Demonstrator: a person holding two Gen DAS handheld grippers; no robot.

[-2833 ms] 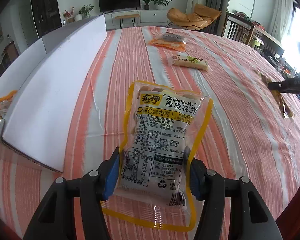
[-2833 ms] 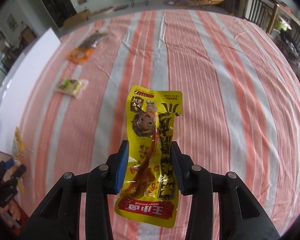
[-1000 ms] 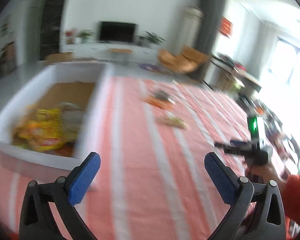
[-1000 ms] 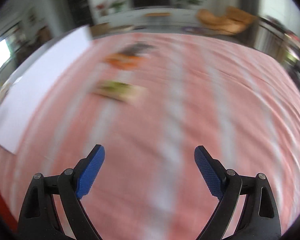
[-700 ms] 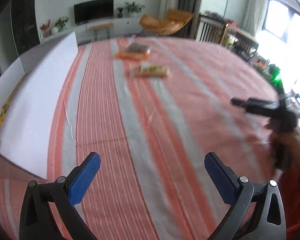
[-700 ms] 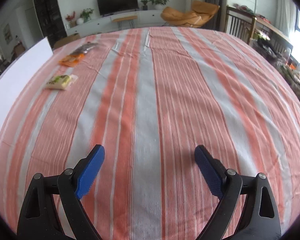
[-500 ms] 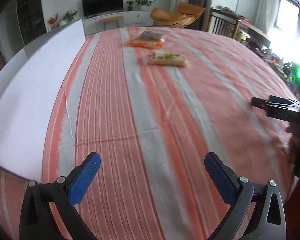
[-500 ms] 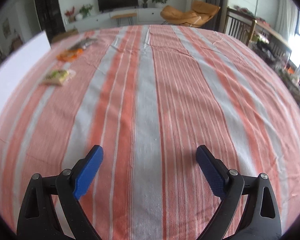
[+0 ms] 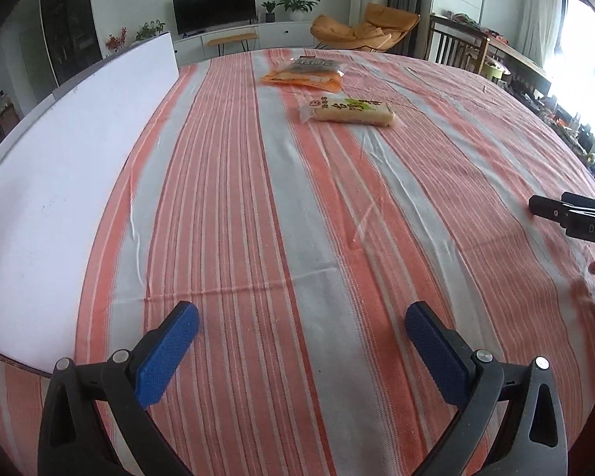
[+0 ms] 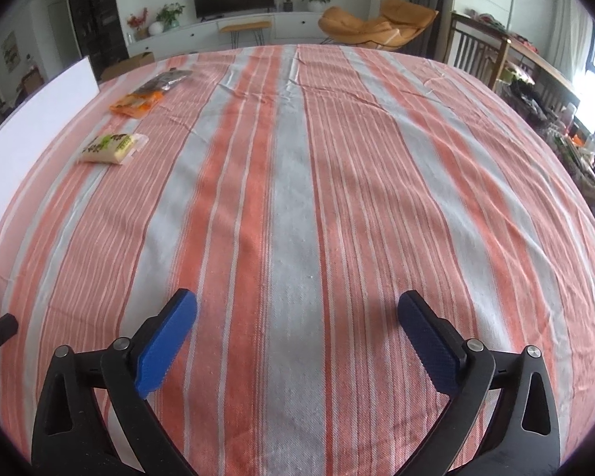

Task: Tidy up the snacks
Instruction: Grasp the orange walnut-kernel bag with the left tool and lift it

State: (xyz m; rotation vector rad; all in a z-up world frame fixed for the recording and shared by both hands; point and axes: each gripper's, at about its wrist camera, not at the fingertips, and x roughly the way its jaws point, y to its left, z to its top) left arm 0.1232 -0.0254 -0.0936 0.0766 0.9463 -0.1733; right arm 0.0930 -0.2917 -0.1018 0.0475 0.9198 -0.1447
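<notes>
I am holding my left tongs (image 9: 301,333) spread wide over the striped tablecloth (image 9: 297,218), nothing between them. My right tongs (image 10: 297,327) are opening, also empty. The green-labelled snack (image 9: 348,110) and orange packet (image 9: 303,73) are lying far ahead, beside the white box (image 9: 59,182).

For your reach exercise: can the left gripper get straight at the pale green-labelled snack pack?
Probably yes: the left gripper is open and empty, and only bare striped cloth lies before the pale snack pack.
</notes>
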